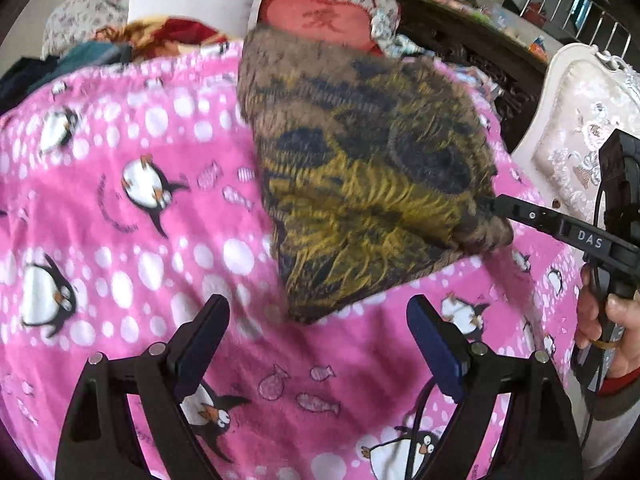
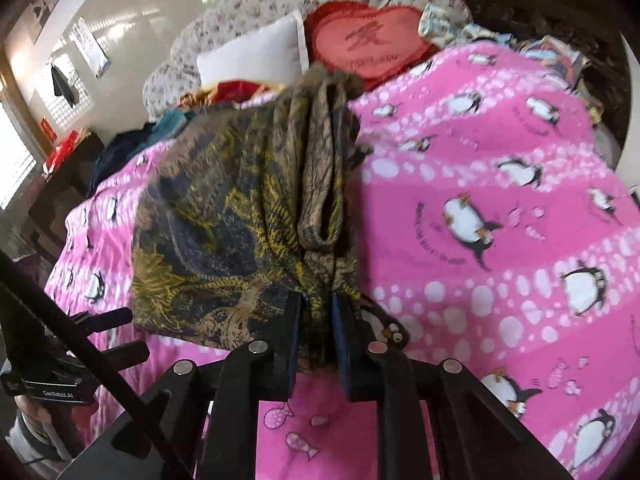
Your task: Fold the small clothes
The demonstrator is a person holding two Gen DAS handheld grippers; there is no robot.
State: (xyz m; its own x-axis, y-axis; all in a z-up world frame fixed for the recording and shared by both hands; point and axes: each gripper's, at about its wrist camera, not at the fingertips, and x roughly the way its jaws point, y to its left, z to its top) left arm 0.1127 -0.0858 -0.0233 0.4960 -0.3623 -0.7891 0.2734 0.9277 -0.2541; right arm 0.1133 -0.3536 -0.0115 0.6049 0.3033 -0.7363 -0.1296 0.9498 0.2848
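A brown knitted garment (image 1: 360, 168) with yellow and dark patches lies on a pink penguin blanket (image 1: 120, 240). In the right wrist view my right gripper (image 2: 318, 300) is shut on a bunched edge of the garment (image 2: 208, 232), and folds of it rise beyond the pads. The left wrist view shows the right gripper (image 1: 490, 202) pinching the garment's right corner, with a person's hand (image 1: 612, 320) on its handle. My left gripper (image 1: 316, 308) stands open just above the blanket, at the garment's near pointed corner and holding nothing. The left gripper (image 2: 134, 332) also shows at the lower left of the right wrist view.
A red heart-shaped cushion (image 1: 320, 16) and a white pillow (image 1: 192, 4) lie at the far end of the blanket. Loose clothes (image 1: 100, 52) are piled at the far left. A cream upholstered chair back (image 1: 580, 128) stands on the right, with dark wooden furniture (image 1: 460, 40) behind.
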